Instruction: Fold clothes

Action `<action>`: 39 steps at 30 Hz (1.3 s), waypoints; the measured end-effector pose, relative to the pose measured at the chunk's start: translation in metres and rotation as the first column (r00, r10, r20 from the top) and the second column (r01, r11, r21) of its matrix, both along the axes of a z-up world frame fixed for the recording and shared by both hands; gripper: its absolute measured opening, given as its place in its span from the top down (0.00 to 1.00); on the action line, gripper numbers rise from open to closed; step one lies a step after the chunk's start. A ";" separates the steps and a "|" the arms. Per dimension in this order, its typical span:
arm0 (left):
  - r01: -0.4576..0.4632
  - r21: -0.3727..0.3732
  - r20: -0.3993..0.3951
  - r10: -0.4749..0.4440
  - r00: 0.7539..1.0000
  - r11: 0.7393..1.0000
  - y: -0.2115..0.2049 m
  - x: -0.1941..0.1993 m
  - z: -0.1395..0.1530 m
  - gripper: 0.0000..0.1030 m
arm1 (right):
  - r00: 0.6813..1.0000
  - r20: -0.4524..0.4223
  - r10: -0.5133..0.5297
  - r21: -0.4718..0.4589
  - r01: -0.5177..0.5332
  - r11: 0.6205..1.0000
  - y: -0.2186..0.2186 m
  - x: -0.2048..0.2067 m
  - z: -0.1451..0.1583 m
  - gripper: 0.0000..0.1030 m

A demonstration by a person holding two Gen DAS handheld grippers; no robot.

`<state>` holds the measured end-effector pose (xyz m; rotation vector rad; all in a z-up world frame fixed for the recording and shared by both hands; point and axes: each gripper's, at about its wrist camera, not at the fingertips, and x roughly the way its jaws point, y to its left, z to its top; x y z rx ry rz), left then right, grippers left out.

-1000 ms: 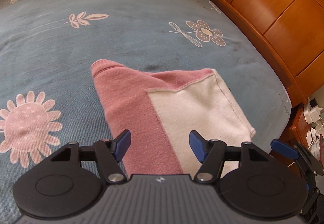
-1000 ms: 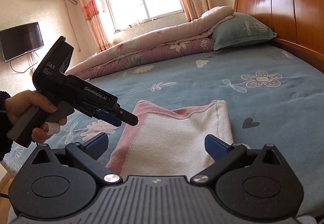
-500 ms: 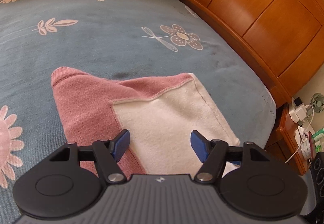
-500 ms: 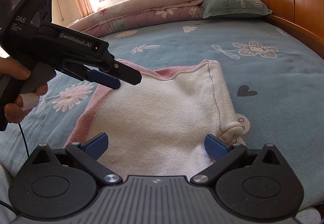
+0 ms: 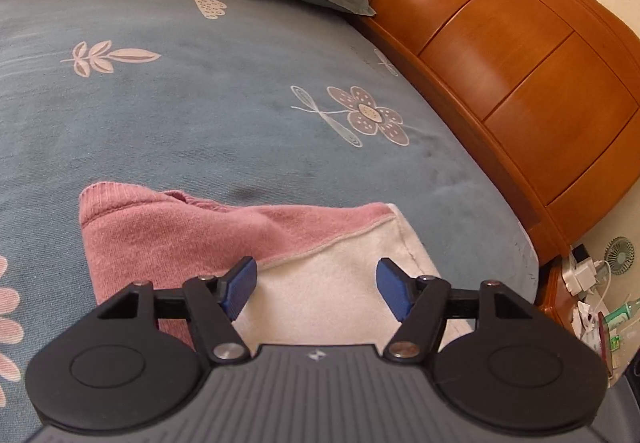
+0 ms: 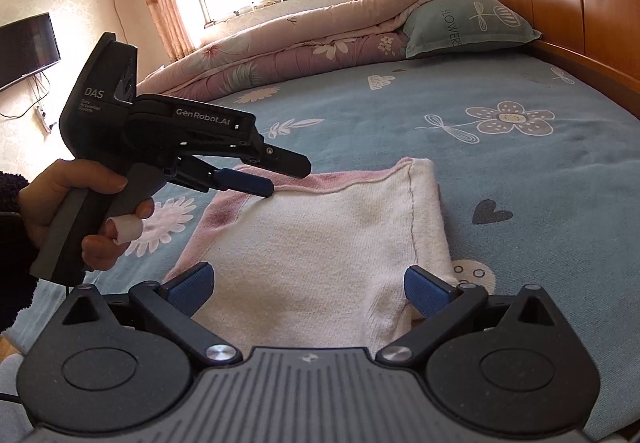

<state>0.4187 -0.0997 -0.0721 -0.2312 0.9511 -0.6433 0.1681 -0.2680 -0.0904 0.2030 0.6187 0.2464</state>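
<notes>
A folded garment (image 5: 168, 239), pink with a white panel (image 6: 320, 243), lies flat on the blue flowered bed sheet (image 5: 200, 103). My left gripper (image 5: 316, 285) is open over the seam between pink and white, with nothing between its pads. In the right wrist view a hand (image 6: 68, 199) holds the left gripper (image 6: 286, 179) low over the garment's far pink hem; I cannot tell whether its lower pad touches the cloth. My right gripper (image 6: 308, 287) is open at the garment's near edge, its pads apart over the white panel.
A rolled quilt (image 6: 280, 43) and a grey-green pillow (image 6: 460, 27) lie at the head of the bed. The wooden headboard (image 5: 520, 63) runs along the right. A cluttered bedside table (image 5: 592, 307) stands past the mattress corner. A TV (image 6: 24, 47) hangs on the left wall.
The left gripper has moved in and down, from beside the garment to just over its far pink hem. The right gripper has sunk slightly toward the near edge. Both stayed open.
</notes>
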 end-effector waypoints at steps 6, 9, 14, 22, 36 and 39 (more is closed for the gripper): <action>-0.180 -0.069 0.003 0.181 0.983 0.981 0.034 0.025 0.010 0.40 | 1.000 -0.010 0.024 -0.014 -0.024 1.000 0.004 -0.001 -0.008 0.00; -0.125 -0.131 0.007 0.127 0.992 0.983 0.041 0.019 0.027 0.36 | 0.999 -0.020 0.025 0.003 -0.025 1.000 0.004 0.002 -0.012 0.00; 0.002 -0.112 -0.051 -0.007 0.999 0.994 0.013 0.015 0.011 0.34 | 0.999 -0.023 0.038 -0.006 -0.039 0.999 0.006 0.001 -0.017 0.00; 0.048 -0.019 -0.027 -0.049 0.998 0.999 0.001 -0.010 0.026 0.34 | 1.000 -0.012 0.028 -0.080 -0.029 0.996 0.007 -0.008 -0.015 0.00; 0.104 -0.106 -0.111 -0.116 0.987 0.989 0.006 -0.089 0.007 0.28 | 0.998 0.037 0.056 -0.067 -0.054 0.996 0.007 -0.047 0.001 0.00; 0.112 -0.063 -0.100 -0.118 0.988 0.992 -0.001 -0.091 0.009 0.28 | 0.995 0.017 0.100 -0.058 -0.099 0.993 0.013 -0.047 0.003 0.00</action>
